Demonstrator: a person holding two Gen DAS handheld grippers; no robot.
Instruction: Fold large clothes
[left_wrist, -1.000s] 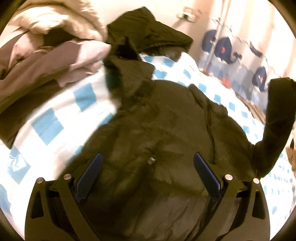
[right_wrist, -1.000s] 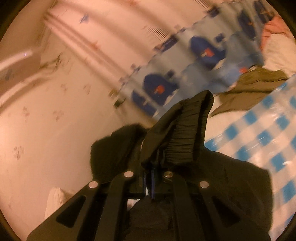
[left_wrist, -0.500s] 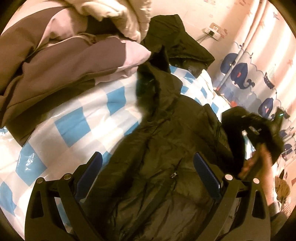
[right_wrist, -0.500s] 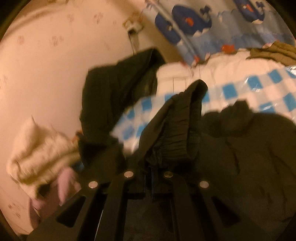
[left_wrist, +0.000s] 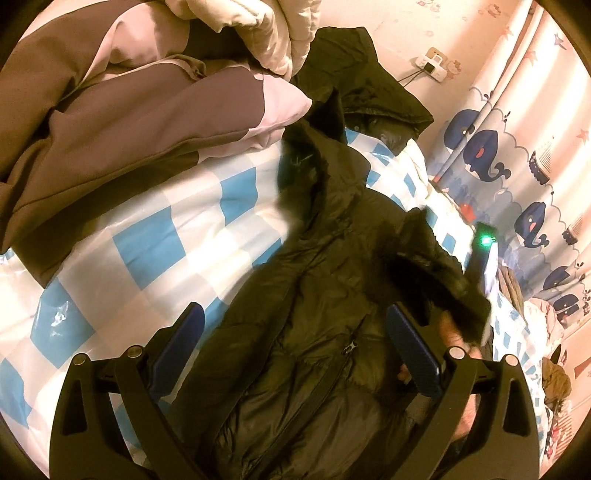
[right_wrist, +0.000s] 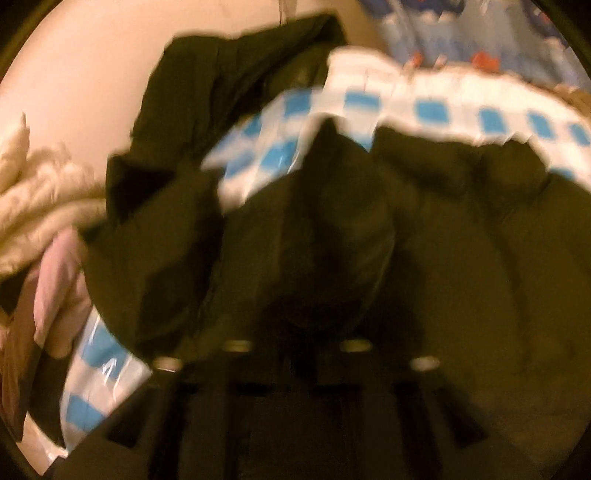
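A large black padded jacket (left_wrist: 317, 295) lies front up on the blue-and-white checked bed cover (left_wrist: 155, 243), its hood toward the far end. My left gripper (left_wrist: 295, 343) is open and empty just above the jacket's chest, near the zipper. My right gripper (right_wrist: 295, 332) is shut on the jacket's sleeve cuff (right_wrist: 336, 221) and holds it over the jacket's body; the right wrist view is blurred. In the left wrist view the folded-over sleeve (left_wrist: 436, 273) shows at the right, with the other gripper's green light behind it.
A pile of brown, pink and cream bedding (left_wrist: 140, 96) lies at the far left. Another dark garment (left_wrist: 365, 85) sits by the wall. A whale-print curtain (left_wrist: 517, 166) hangs along the right side. More clothes (left_wrist: 554, 376) lie at the far right.
My right gripper has swung the sleeve cuff from up in the air down and across onto the jacket's body. My left gripper shifted slightly toward the hood and stayed open.
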